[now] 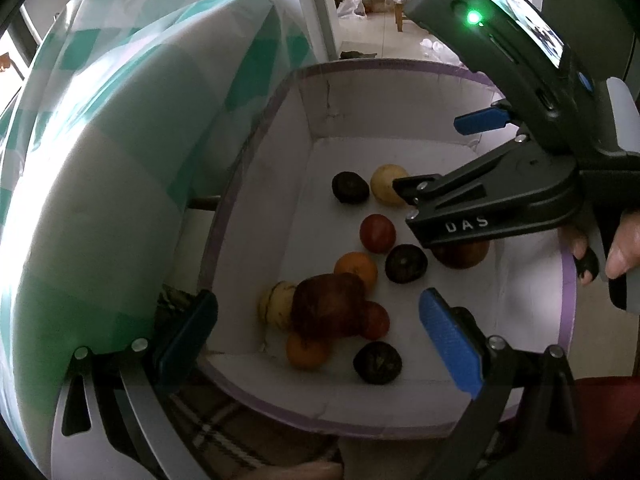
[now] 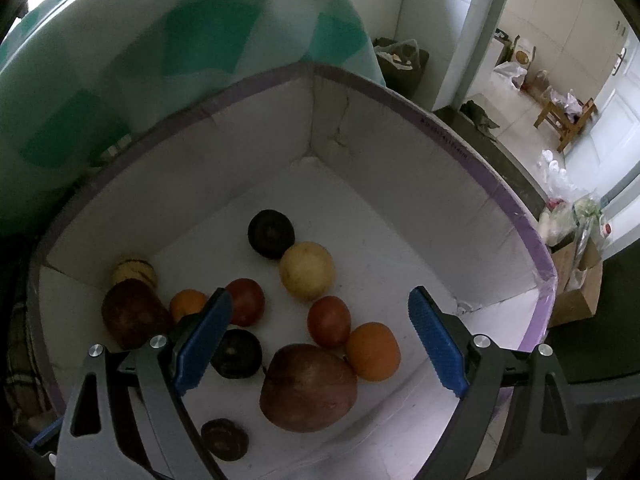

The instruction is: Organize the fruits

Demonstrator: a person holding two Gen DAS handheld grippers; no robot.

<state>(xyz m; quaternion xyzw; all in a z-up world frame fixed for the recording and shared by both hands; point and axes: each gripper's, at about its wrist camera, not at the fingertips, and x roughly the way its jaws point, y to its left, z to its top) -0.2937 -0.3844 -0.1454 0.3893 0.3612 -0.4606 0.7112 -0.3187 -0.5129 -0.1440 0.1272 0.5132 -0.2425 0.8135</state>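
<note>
A white box with a purple rim (image 1: 256, 152) (image 2: 500, 188) holds several fruits. In the right wrist view a large red apple (image 2: 308, 386) lies between my open right gripper's (image 2: 320, 344) fingers, with an orange (image 2: 373, 351), two red tomatoes (image 2: 329, 321), a yellow fruit (image 2: 307, 270) and dark round fruits (image 2: 271, 233) around it. In the left wrist view my left gripper (image 1: 320, 340) is open above a reddish-brown fruit (image 1: 328, 306) near the box's near wall. The right gripper (image 1: 416, 196) reaches into the box from the right, open and empty.
A table with a green-and-white checked cloth (image 1: 120, 140) (image 2: 160, 40) stands against the box's left side. Bags, a cardboard box (image 2: 576, 300) and a small wooden stool (image 2: 568, 120) are on the tiled floor beyond. A plaid fabric (image 1: 224, 428) lies below the box.
</note>
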